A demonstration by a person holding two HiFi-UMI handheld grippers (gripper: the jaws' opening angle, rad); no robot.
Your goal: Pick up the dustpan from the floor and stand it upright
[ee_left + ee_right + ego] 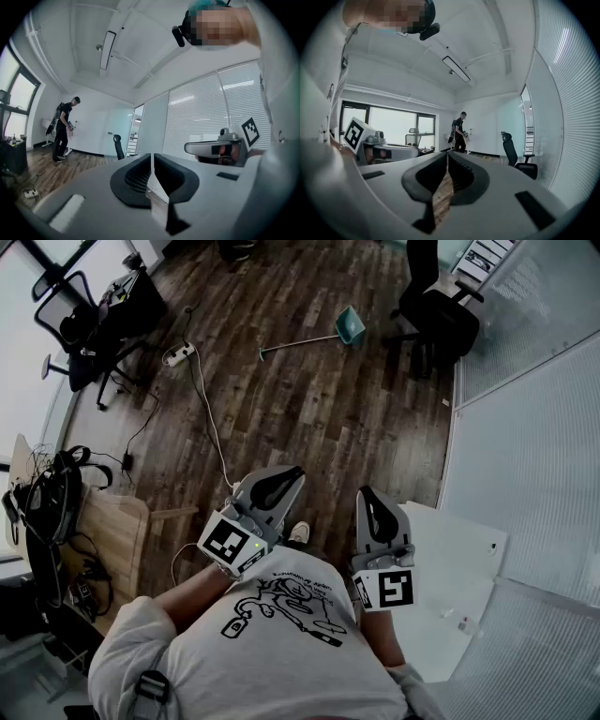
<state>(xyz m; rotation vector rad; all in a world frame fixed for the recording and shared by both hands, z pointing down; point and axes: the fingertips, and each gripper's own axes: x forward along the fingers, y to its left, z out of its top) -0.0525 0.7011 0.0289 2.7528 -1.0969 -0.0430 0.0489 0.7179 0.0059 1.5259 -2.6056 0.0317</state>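
The dustpan [349, 324] lies flat on the floor [309, 418] just left of the black chair [441, 315], with its handle [300, 341] running away from the chair. The left claw [284, 480] and right claw [372, 505] are pressed together and empty, well short of the chair, and neither is clearly nearer.

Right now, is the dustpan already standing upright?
No, the dustpan lies on the wooden floor with its long handle flat along the boards.
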